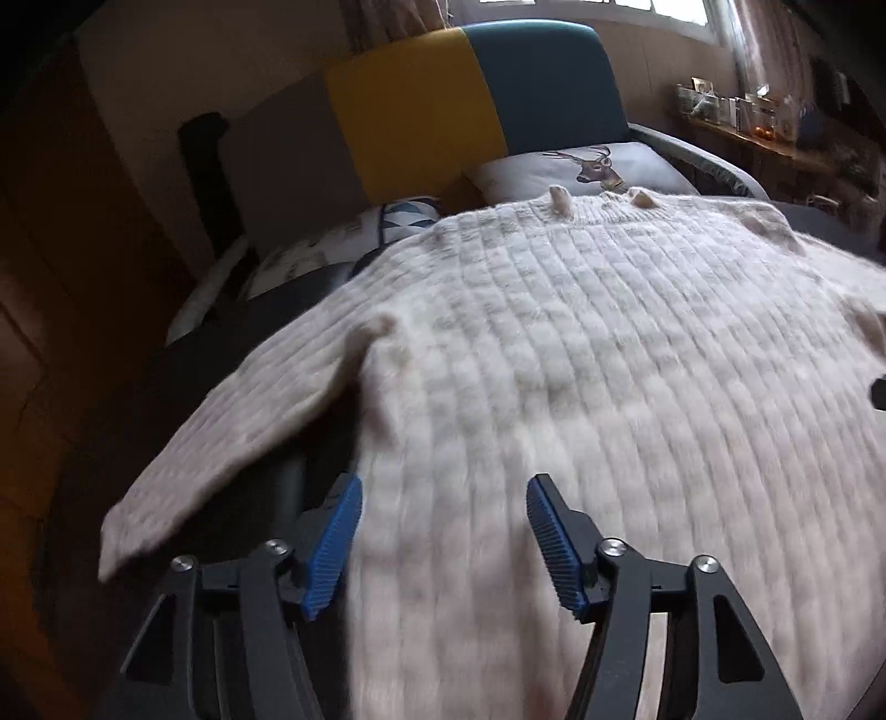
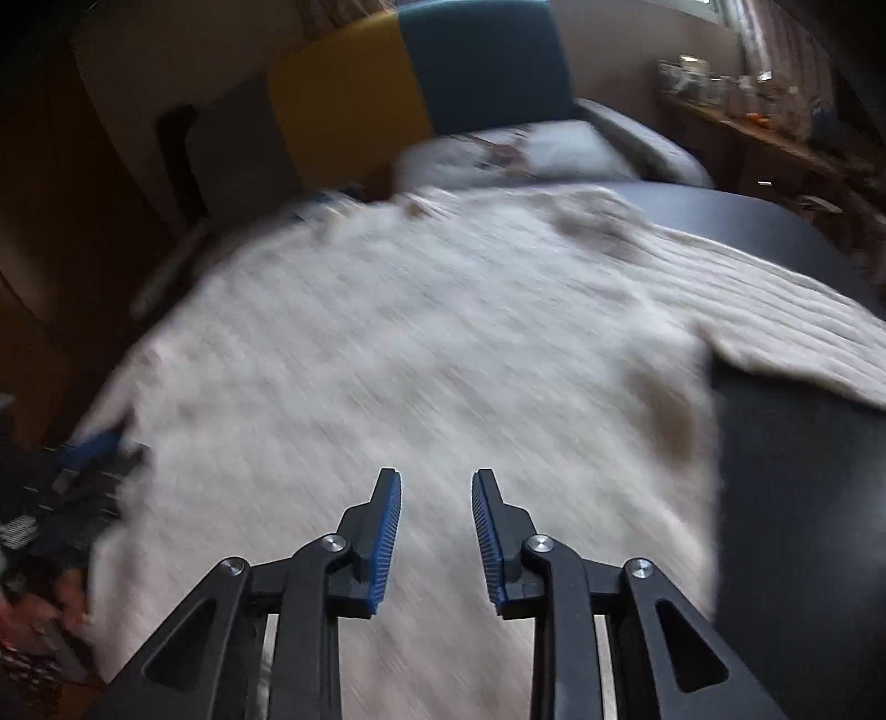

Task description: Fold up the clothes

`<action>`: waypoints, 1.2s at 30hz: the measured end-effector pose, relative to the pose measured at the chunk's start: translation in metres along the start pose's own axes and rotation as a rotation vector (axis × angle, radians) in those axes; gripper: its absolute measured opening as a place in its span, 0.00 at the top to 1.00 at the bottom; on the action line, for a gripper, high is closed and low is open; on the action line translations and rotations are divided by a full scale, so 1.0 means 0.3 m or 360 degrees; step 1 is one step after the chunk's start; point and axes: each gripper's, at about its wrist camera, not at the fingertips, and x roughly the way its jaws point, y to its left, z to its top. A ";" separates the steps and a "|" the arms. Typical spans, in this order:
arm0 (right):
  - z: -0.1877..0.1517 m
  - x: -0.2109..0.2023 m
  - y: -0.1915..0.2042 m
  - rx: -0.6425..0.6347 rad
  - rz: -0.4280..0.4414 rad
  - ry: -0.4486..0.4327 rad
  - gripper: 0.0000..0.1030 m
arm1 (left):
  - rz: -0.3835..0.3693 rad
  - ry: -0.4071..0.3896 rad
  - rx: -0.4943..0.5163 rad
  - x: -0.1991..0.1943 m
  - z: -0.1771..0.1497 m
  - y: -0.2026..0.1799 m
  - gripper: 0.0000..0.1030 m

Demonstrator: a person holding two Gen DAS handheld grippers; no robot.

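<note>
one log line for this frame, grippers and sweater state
left gripper: open, empty | right gripper: open, empty | cream ribbed knit sweater: spread flat, unfolded, on dark table | right view blurred

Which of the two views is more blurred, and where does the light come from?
Right wrist view: heavy motion blur streaks the sweater, only the right hand-held gripper stays sharp. Left wrist view: mostly crisp knit ribs on the sweater, slight blur near the left hand-held gripper. Daylight enters from the window at top right; left side dark.

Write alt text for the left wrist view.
A cream ribbed sweater lies spread flat on a dark table, one sleeve angled outward. The open left tongs hover over its hem, gripping nothing.
</note>
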 end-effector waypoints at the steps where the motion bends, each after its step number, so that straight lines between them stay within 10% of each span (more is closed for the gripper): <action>1: -0.030 -0.017 -0.011 -0.0003 -0.0028 0.0028 0.74 | 0.0007 -0.0001 -0.0007 -0.019 -0.023 0.006 0.38; 8: -0.171 -0.013 -0.001 -0.0166 -0.0122 0.0019 0.76 | 0.0151 -0.0161 0.0141 -0.049 -0.124 -0.038 0.37; 36: -0.249 -0.076 0.049 -0.0196 -0.0125 0.0030 0.72 | -0.0132 0.0040 -0.0388 -0.078 -0.233 0.104 0.13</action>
